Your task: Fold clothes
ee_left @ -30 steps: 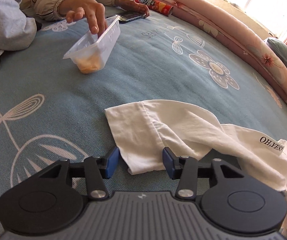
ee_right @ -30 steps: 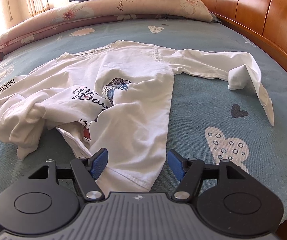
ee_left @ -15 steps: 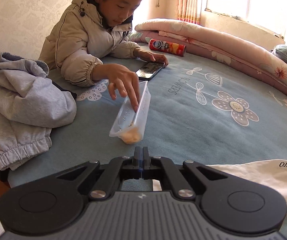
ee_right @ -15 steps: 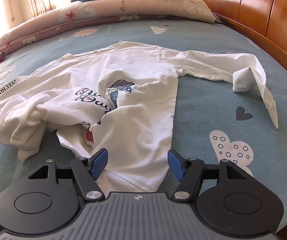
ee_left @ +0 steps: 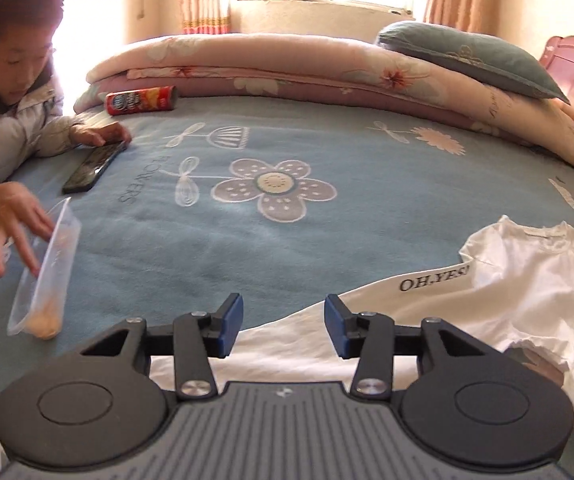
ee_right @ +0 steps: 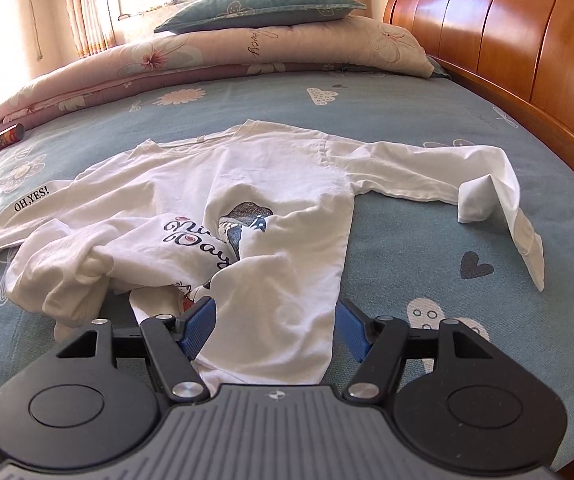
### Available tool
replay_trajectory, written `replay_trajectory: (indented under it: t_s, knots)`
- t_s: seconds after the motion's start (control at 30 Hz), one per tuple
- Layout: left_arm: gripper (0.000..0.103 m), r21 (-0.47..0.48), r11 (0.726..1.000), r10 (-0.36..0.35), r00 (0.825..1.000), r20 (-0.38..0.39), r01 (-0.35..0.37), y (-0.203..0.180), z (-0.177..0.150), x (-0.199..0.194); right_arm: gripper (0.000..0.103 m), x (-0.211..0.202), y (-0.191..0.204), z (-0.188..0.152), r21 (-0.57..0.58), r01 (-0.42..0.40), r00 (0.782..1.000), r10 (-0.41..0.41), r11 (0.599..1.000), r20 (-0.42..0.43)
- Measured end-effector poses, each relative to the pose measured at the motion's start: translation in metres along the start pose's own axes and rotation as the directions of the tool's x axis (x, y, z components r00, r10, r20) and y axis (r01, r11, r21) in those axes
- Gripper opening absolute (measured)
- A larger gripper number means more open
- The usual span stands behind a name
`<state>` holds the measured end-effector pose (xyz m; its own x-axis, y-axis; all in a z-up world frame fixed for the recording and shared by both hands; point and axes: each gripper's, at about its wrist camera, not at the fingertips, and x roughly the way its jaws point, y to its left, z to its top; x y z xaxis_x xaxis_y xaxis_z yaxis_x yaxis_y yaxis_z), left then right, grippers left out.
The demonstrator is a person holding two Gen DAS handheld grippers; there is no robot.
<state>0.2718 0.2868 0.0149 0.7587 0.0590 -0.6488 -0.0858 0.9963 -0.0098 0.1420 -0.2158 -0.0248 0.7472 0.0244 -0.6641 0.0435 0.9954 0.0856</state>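
Observation:
A white long-sleeved shirt (ee_right: 287,176) with a printed front lies crumpled on the blue bedsheet (ee_right: 407,128). In the right wrist view my right gripper (ee_right: 275,326) stands open over its lower hem, with cloth between the fingers but not pinched. The far sleeve (ee_right: 487,196) is bent back on itself at the right. In the left wrist view my left gripper (ee_left: 283,324) hovers above the other sleeve (ee_left: 435,280), which bears the words "OH,YES!". Its jaws are opening and the pads press on nothing.
A person (ee_left: 3,120) leans on the bed at the left, one hand in a clear plastic tub (ee_left: 43,276). A phone (ee_left: 93,166) and a crisp can (ee_left: 141,99) lie nearby. A folded quilt (ee_left: 327,68), a pillow (ee_right: 263,4) and a wooden headboard (ee_right: 507,40) border the bed.
My left gripper closed at the sleeve's cuff, then opened again, and its view has swung right and up. The sleeve now lies stretched out. The right gripper has hardly moved.

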Motion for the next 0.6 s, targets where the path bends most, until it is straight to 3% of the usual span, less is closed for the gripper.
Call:
replay_trajectory:
  t_s: [0.13, 0.33, 0.5, 0.57, 0.6]
  knots:
    - [0.048, 0.152, 0.981, -0.119, 0.993, 0.011, 0.116, -0.065, 0.025, 0.034, 0.071, -0.003, -0.004, 0.009, -0.002, 0.001, 0.999, -0.001, 1.000, 0.040]
    - [0.048, 0.232, 0.937, -0.248, 0.965, -0.079, 0.260, -0.129, 0.045, 0.094, 0.071, 0.007, -0.014, 0.016, 0.000, 0.009, 0.999, -0.009, 1.000, 0.047]
    - [0.043, 0.241, 0.932, -0.221, 0.952, -0.211, 0.270, -0.146, 0.043, 0.137, 0.071, 0.017, -0.025, 0.021, 0.006, 0.029, 0.998, -0.030, 1.000, 0.054]
    - [0.042, 0.228, 0.927, -0.241, 0.938, -0.247, 0.298, -0.145, 0.041, 0.146, 0.071, 0.021, -0.029, 0.023, 0.005, 0.036, 0.998, -0.036, 0.999, 0.057]
    - [0.036, 0.222, 0.922, -0.254, 0.927, -0.275, 0.319, -0.145, 0.040, 0.151, 0.071, 0.023, -0.030, 0.025, 0.003, 0.039, 0.998, -0.039, 0.999, 0.058]
